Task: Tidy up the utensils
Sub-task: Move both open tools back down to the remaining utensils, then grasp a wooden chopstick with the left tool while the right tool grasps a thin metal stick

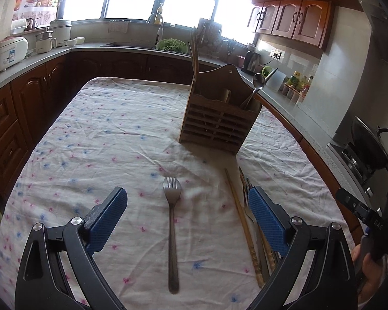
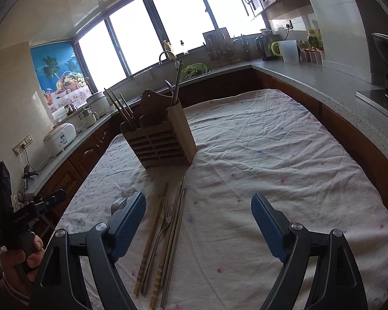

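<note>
A wooden utensil holder point(image 1: 218, 122) point(image 2: 160, 143) stands on the cloth-covered table with chopsticks and a spoon point(image 1: 256, 85) in it. A steel fork point(image 1: 172, 222) lies alone on the cloth, between the spread fingers of my left gripper point(image 1: 187, 201), which is open and hovers above it. To its right lies a bundle of wooden chopsticks point(image 1: 243, 227) point(image 2: 152, 235) with a second fork point(image 2: 165, 219) and metal chopsticks point(image 2: 178, 219). My right gripper point(image 2: 199, 206) is open above the cloth, the bundle just inside its left finger point(image 2: 129, 222).
The floral tablecloth point(image 1: 103, 142) point(image 2: 271, 168) covers the table. Grey kitchen counters point(image 2: 323, 82) with dark wood cabinets wrap around it. A rice cooker point(image 1: 7, 51), a sink point(image 1: 142, 44), a kettle point(image 1: 252, 60) and a wok point(image 1: 370, 144) on the stove sit on them. A hand point(image 2: 25, 258) holds the other gripper at left.
</note>
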